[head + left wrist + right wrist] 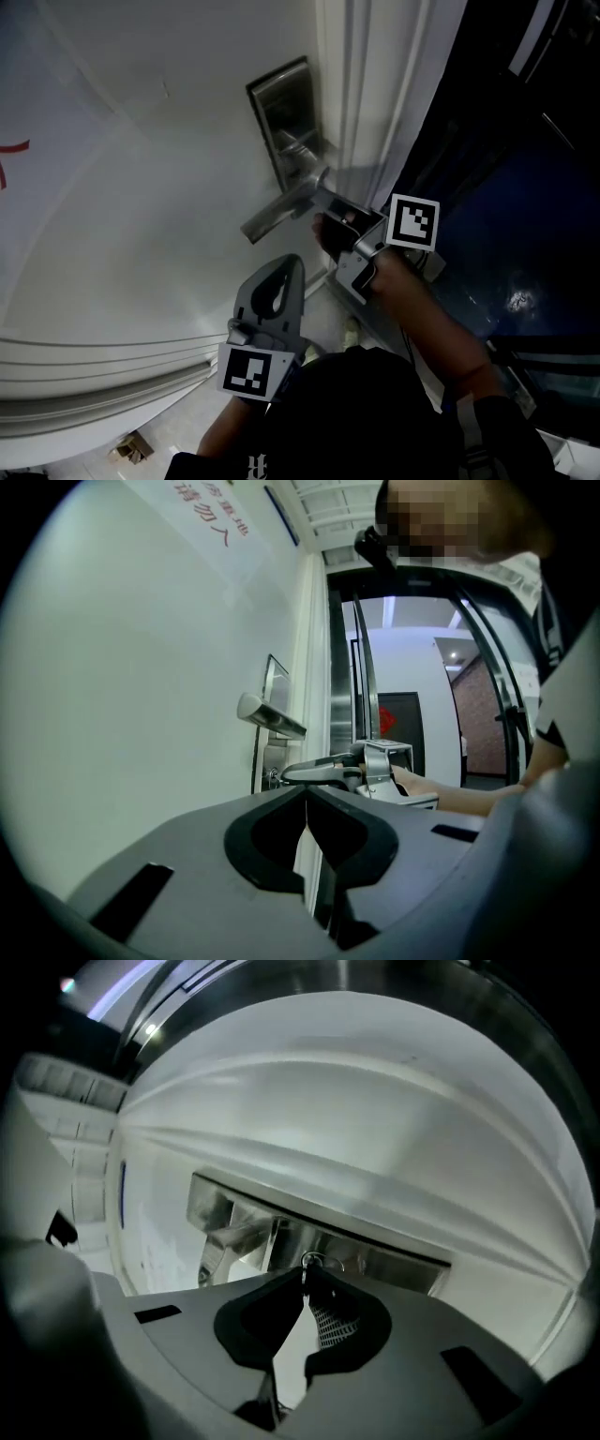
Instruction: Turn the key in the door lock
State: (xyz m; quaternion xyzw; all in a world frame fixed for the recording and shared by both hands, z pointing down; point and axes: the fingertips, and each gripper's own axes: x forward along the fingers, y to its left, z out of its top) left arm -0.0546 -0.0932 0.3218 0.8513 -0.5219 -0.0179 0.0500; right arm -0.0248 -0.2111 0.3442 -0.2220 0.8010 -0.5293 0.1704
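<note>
A brushed-metal lock plate point(279, 111) with a lever handle point(278, 212) sits on the white door point(141, 187). My right gripper point(325, 194) reaches in under the handle, tips at the plate. In the right gripper view its jaws point(305, 1275) are pinched together on the small key point(313, 1262), which stands in the lock plate point(375, 1255); the handle point(234, 1237) shows to the left. The left gripper view shows the key point(273, 778) at the plate below the handle point(270, 716), with the right gripper point(323, 772) on it. My left gripper point(283, 265) hangs lower, shut and empty point(306, 795).
The door's edge and frame point(361, 112) run just right of the lock plate. Beyond the frame lies a dark glossy floor point(506, 272). Red characters mark the door at far left point(11, 155). A glass door and a corridor show behind the lock point(403, 714).
</note>
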